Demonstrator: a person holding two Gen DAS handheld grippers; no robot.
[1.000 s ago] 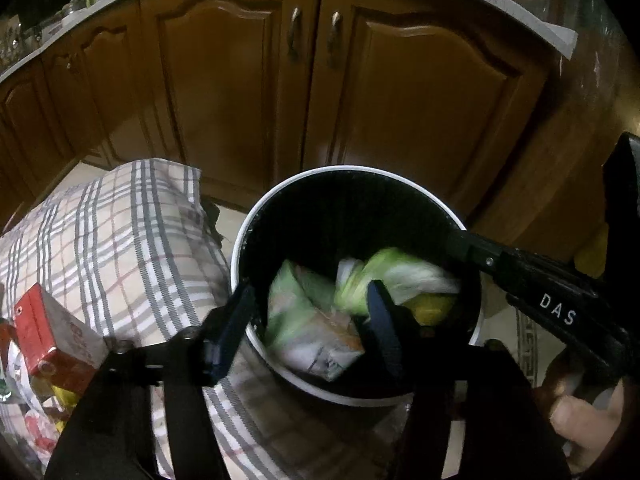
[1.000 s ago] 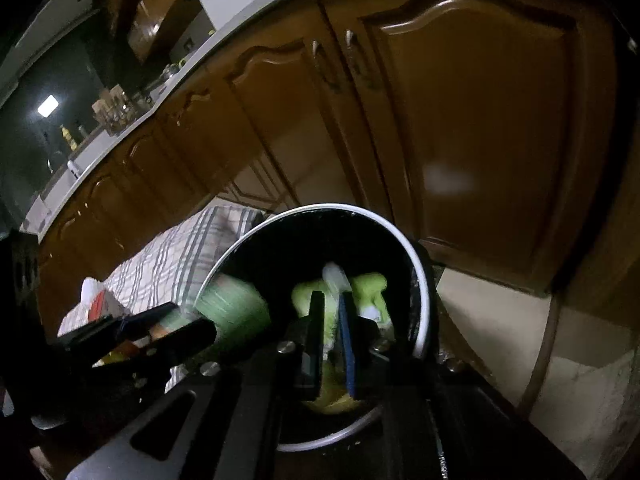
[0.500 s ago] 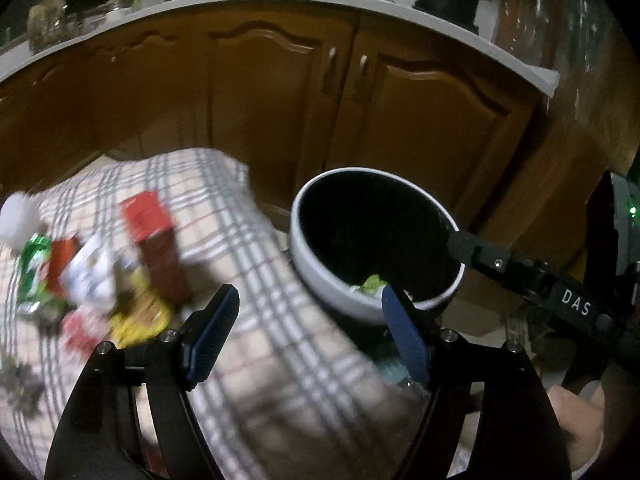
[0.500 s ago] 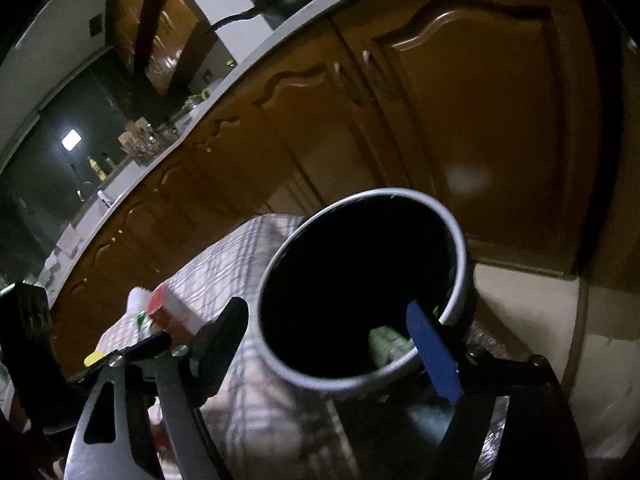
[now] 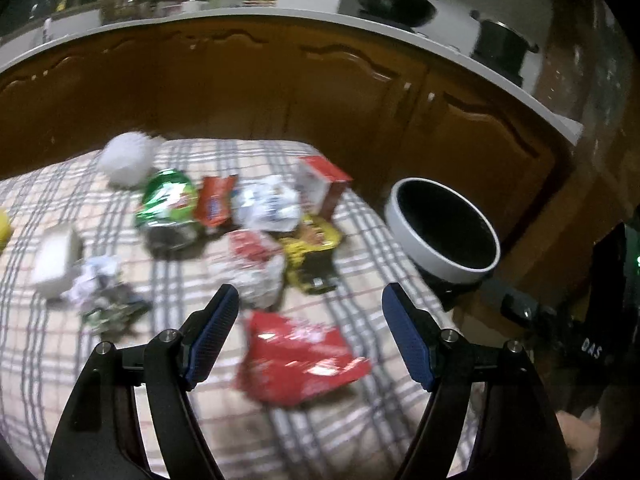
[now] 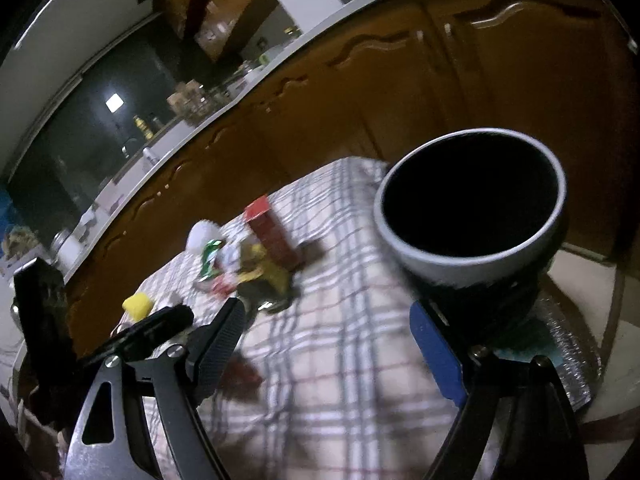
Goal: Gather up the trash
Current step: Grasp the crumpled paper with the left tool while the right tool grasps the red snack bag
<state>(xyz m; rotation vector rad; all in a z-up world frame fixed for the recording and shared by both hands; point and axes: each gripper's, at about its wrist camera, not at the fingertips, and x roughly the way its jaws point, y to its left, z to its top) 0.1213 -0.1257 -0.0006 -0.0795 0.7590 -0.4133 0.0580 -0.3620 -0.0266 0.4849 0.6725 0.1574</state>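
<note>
I am holding the left gripper (image 5: 310, 338) wide and empty above the checked cloth (image 5: 60, 344). The red wrapper (image 5: 298, 358) is lying just ahead between its jaws, long axis crosswise. Other litter is crowding behind. The right gripper (image 6: 326, 350), wide, is sitting nearer the bin (image 5: 442, 234).

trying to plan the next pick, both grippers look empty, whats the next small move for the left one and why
Probably lower the left gripper onto the red wrapper and close. Its jaws are open and empty, and that wrapper lies flat on the plaid cloth just ahead between them, nearer than the other trash. The bin stands open to the right for the drop.
</note>
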